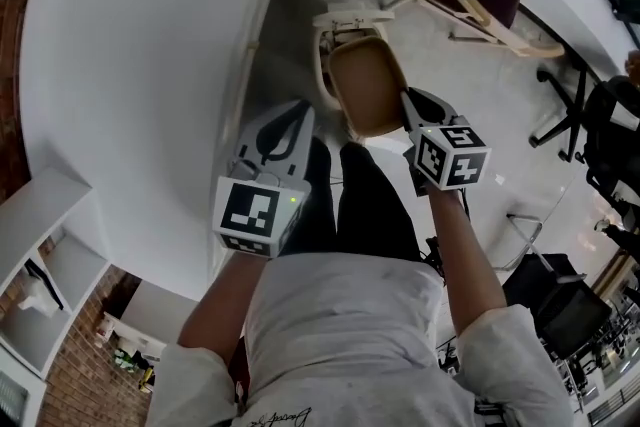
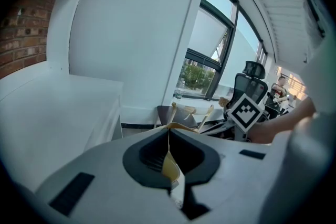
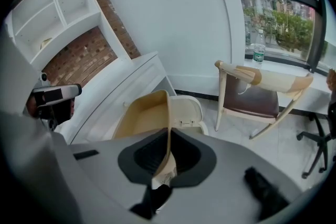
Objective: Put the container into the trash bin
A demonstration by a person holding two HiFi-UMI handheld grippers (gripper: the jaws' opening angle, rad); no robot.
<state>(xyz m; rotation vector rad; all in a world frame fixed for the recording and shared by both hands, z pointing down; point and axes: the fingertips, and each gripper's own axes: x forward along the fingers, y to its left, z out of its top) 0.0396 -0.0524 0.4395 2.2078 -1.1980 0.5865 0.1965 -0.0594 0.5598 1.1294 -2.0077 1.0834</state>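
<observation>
Right gripper [image 1: 410, 105] is clamped narrow on one thin side wall of the tan container [image 1: 365, 85], holding it open side up. Left gripper [image 2: 169, 165] is likewise pinched tight on a thin tan edge, apparently the container's other side. The container sits in the air directly over the white trash bin [image 1: 326, 55], beside the white table [image 1: 150, 65].

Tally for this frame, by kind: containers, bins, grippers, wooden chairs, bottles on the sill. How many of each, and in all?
Container: 1
Bin: 1
Grippers: 2, the left gripper and the right gripper, each shut on the container's rim
Wooden chair: 1
Bottle: 1
Total: 6
</observation>
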